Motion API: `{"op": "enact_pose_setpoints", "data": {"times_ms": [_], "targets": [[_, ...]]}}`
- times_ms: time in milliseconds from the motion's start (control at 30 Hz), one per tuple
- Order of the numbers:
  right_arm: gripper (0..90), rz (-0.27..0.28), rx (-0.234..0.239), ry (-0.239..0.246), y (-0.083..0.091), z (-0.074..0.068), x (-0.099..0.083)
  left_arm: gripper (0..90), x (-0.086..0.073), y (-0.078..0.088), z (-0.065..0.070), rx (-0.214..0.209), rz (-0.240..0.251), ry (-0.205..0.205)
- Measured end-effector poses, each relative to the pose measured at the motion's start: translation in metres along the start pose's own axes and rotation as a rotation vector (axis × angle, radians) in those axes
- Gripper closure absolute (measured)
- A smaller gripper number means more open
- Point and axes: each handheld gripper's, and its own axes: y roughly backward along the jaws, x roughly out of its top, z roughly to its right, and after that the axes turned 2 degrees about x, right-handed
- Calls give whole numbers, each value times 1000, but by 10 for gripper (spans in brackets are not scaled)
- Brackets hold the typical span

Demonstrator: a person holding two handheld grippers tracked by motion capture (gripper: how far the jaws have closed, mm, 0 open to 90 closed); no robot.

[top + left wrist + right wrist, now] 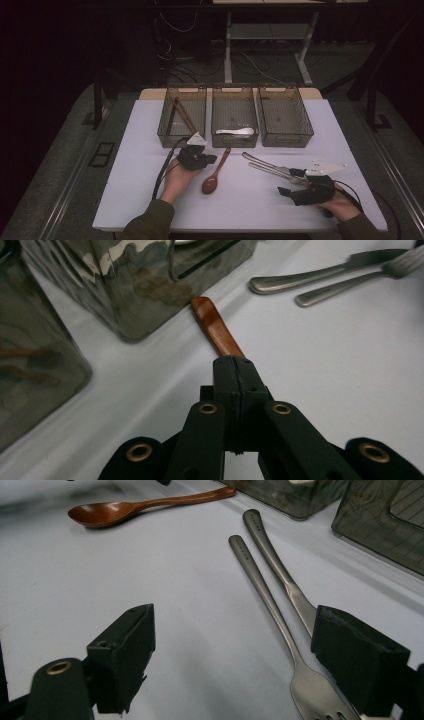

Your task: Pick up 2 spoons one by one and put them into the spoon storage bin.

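My left hand-held gripper [235, 371] clamps the wooden spoon [216, 328] by its handle (right hand-held gripper [235, 650] idle, jaws apart); next, lift it toward a bin [182, 90].

Three bins stand in a row across the upper middle of the high view, on the surface [140, 200]: the left bin [182, 117] holds chopsticks [184, 114], the middle bin [234, 116] a small spoon [235, 132], and the right bin [284, 117] stands beside it. Below the middle bin lies the wooden spoon [215, 172]. Right of it, the knife [265, 163] and fork [270, 171] lie side by side.
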Motion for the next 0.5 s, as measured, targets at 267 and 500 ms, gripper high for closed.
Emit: {"op": "enact_pose_setpoints", "data": {"times_ms": [267, 500], "targets": [[176, -2, -1, 0, -1, 0, 0, 886, 7, -18, -1, 18, -31, 12], [176, -9, -2, 6, -1, 0, 0, 886, 8, -23, 5, 9, -52, -17]]}}
